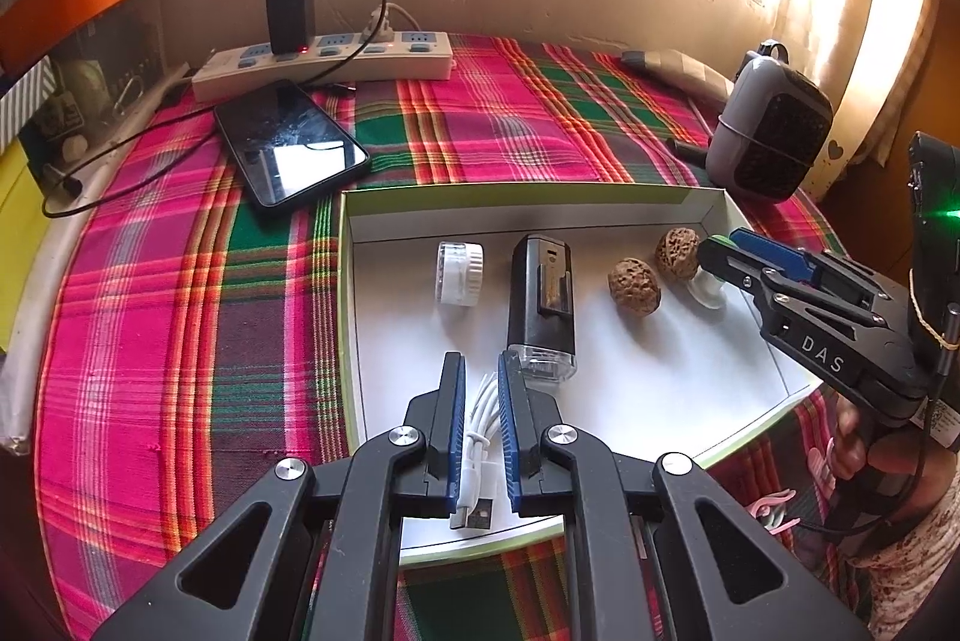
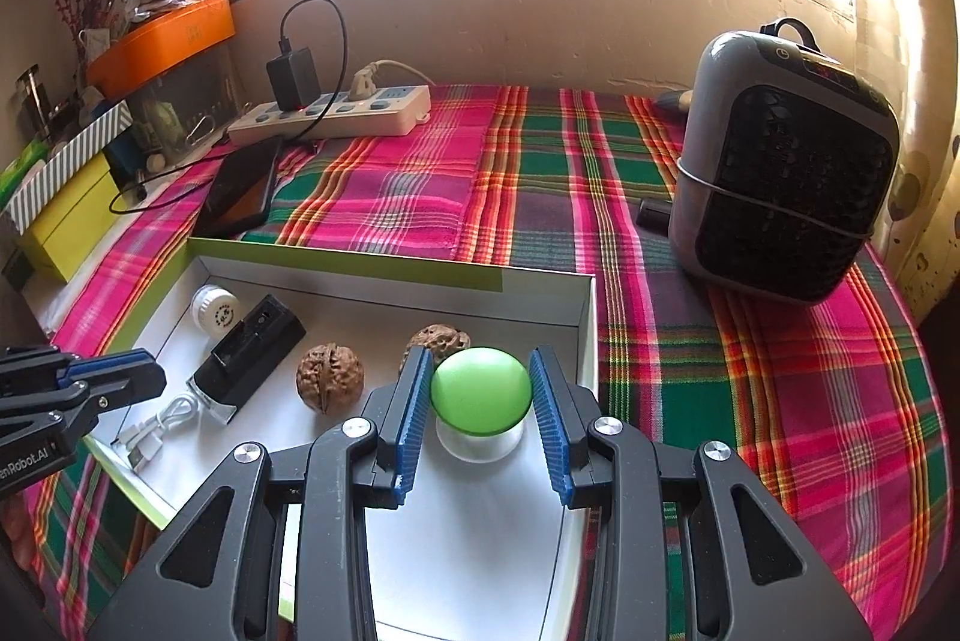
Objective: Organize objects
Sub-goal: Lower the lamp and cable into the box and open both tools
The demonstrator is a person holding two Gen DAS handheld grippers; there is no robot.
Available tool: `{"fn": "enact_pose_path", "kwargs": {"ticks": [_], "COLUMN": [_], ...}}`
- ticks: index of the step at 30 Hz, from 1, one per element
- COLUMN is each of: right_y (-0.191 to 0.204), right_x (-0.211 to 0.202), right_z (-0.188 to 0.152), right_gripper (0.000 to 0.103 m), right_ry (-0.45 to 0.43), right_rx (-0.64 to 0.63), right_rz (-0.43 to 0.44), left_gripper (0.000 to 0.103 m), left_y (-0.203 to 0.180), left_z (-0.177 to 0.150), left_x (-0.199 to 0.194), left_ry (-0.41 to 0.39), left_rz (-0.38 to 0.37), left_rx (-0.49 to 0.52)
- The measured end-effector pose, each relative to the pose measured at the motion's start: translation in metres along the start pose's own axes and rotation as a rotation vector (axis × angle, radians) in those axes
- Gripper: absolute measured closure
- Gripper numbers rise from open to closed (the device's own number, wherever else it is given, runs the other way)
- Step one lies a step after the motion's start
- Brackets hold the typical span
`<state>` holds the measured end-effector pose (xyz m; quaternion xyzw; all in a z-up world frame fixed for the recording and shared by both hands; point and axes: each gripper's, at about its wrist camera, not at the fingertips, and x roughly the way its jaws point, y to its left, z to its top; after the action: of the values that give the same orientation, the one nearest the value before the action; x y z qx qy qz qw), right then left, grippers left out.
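Note:
A shallow white box with a green rim lies on the plaid cloth. In it are a small white jar, a black device, two walnuts and a coiled white USB cable. My left gripper is open, its jaws on either side of the cable with gaps. My right gripper is shut on a green-domed mushroom-shaped object standing on the box floor; it shows in the left wrist view.
A black phone and a white power strip with a black charger lie at the back left. A grey fan heater stands at the right. Orange and yellow boxes are stacked at the left.

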<state>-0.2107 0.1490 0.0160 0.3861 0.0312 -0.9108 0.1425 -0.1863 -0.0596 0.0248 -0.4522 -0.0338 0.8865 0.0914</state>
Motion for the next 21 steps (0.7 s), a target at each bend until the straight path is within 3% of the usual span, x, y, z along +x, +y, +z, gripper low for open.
{"fn": "enact_pose_path", "kwargs": {"ticks": [16, 21], "right_y": [0.0036, 0.0030], "right_x": [0.0028, 0.0020], "right_z": [-0.0015, -0.0009], "right_gripper": [0.067, 0.060], "right_ry": [0.017, 0.015], "right_rx": [-0.001, 0.008], "right_rz": [-0.016, -0.008], "left_gripper": [0.091, 0.090], "left_y": [-0.0008, -0.0009], "left_z": [-0.0004, -0.0004], "left_x": [-0.0041, -0.0045], "left_ry": [-0.013, -0.015], "left_rz": [0.018, 0.019], "left_rx": [0.002, 0.004]}}
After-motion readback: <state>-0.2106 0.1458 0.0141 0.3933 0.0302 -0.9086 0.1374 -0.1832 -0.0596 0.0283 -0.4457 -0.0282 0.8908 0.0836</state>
